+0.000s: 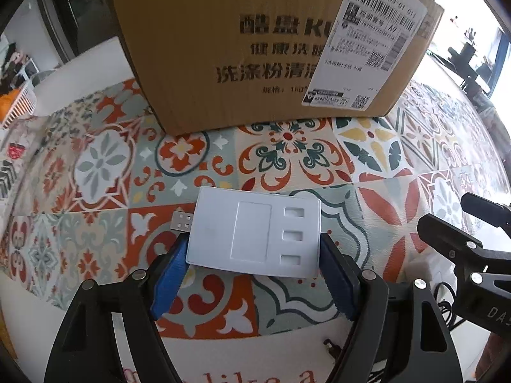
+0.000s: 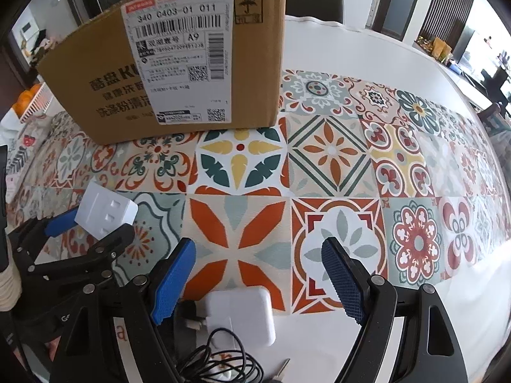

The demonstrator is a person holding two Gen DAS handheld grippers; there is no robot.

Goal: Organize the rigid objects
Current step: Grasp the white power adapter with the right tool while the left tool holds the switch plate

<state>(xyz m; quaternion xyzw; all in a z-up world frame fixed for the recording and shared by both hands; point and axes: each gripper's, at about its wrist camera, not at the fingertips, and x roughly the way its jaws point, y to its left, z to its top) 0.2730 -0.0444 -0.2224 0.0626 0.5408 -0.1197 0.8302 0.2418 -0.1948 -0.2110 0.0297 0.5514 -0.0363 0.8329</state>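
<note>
My left gripper (image 1: 252, 249) is shut on a flat white card reader (image 1: 255, 231) with a metal USB plug (image 1: 182, 221) at its left end, held a little above the patterned mat. It also shows in the right wrist view (image 2: 107, 214), at the left. A brown cardboard box (image 1: 255, 41) stands on the mat straight ahead; it also shows in the right wrist view (image 2: 179, 63). My right gripper (image 2: 258, 255) is open and empty. A white power adapter (image 2: 242, 312) lies just below its fingers, with a coiled black cable (image 2: 220, 364).
The tiled mat (image 2: 332, 150) covers a white table (image 2: 367, 51). A white basket with oranges (image 2: 32, 99) sits at the far left. My right gripper's black frame (image 1: 472, 255) stands at the right of the left wrist view.
</note>
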